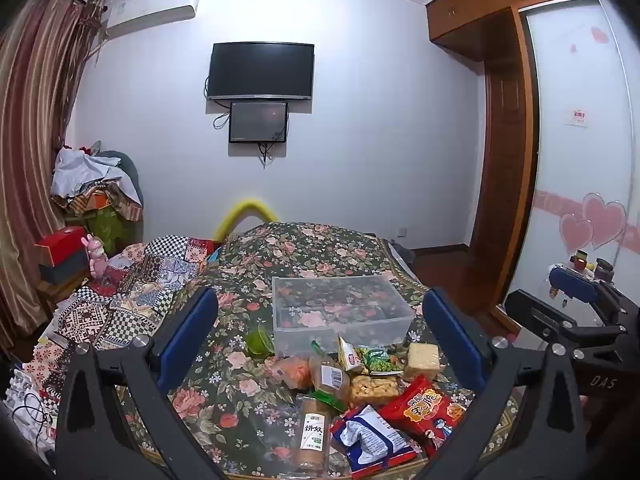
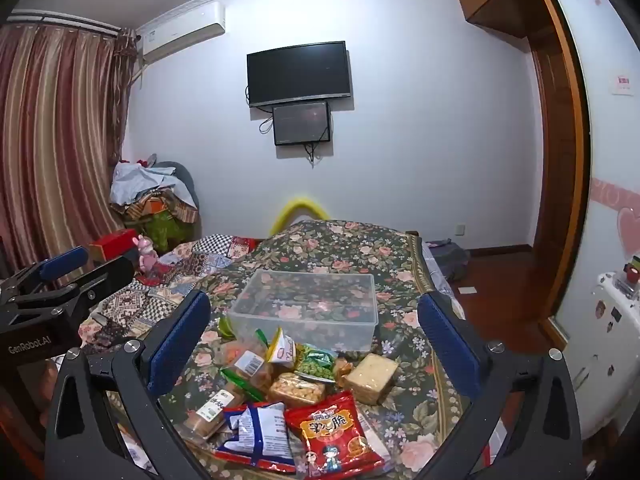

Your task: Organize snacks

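A pile of snack packets lies on the floral cover. It holds a red packet [image 1: 426, 410] [image 2: 334, 432], a blue-and-white packet [image 1: 370, 440] [image 2: 258, 432], a long biscuit pack [image 1: 312, 434] [image 2: 212, 410], green peas [image 1: 378, 362] [image 2: 318, 366] and a pale cake block [image 1: 422, 358] [image 2: 372, 376]. An empty clear plastic box [image 1: 340, 312] [image 2: 308, 308] stands just behind the pile. My left gripper [image 1: 320, 344] is open above the pile. My right gripper [image 2: 314, 340] is open above it too, beside the left one.
A patchwork quilt [image 1: 132, 292] [image 2: 160, 292] lies left of the floral cover [image 1: 240, 360] [image 2: 404, 400]. A pink toy [image 1: 96, 256] and red box [image 1: 60, 246] stand at the left. A white cabinet [image 2: 612, 344] is at the right; the bed edge drops to wooden floor [image 2: 500, 296].
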Tool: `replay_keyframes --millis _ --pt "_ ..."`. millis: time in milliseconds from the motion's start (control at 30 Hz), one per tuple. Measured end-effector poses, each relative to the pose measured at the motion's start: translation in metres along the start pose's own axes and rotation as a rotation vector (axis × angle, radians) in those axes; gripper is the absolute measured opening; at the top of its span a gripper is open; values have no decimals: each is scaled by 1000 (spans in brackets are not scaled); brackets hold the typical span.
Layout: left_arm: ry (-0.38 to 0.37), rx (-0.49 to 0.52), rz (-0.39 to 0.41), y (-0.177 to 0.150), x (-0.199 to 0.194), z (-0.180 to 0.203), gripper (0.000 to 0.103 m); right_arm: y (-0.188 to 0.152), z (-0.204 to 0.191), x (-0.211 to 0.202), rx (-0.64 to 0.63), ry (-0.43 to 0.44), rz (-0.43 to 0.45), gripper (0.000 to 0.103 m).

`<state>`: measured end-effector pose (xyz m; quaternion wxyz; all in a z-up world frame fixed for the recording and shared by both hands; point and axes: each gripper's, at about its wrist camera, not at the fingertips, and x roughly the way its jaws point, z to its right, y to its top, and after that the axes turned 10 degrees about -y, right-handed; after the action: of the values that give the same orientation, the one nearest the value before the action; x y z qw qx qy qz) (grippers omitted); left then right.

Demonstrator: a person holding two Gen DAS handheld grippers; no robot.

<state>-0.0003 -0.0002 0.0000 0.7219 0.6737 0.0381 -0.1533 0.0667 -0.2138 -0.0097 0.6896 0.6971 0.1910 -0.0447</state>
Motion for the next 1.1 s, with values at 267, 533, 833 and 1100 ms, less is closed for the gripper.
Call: replay_keyframes --millis 267,533,833,1100 --pt "1 0 7 -2 -8 7 103 1 -1 0 -1 5 3 103" --pt "-7 -4 -10 -1 -2 -2 103 1 -6 2 -2 2 5 103" --pt "-3 -5 -13 -3 0 -3 103 1 -1 -2 2 5 9 103" --pt "-1 1 -15 -6 3 -3 103 2 0 -3 2 2 12 103"
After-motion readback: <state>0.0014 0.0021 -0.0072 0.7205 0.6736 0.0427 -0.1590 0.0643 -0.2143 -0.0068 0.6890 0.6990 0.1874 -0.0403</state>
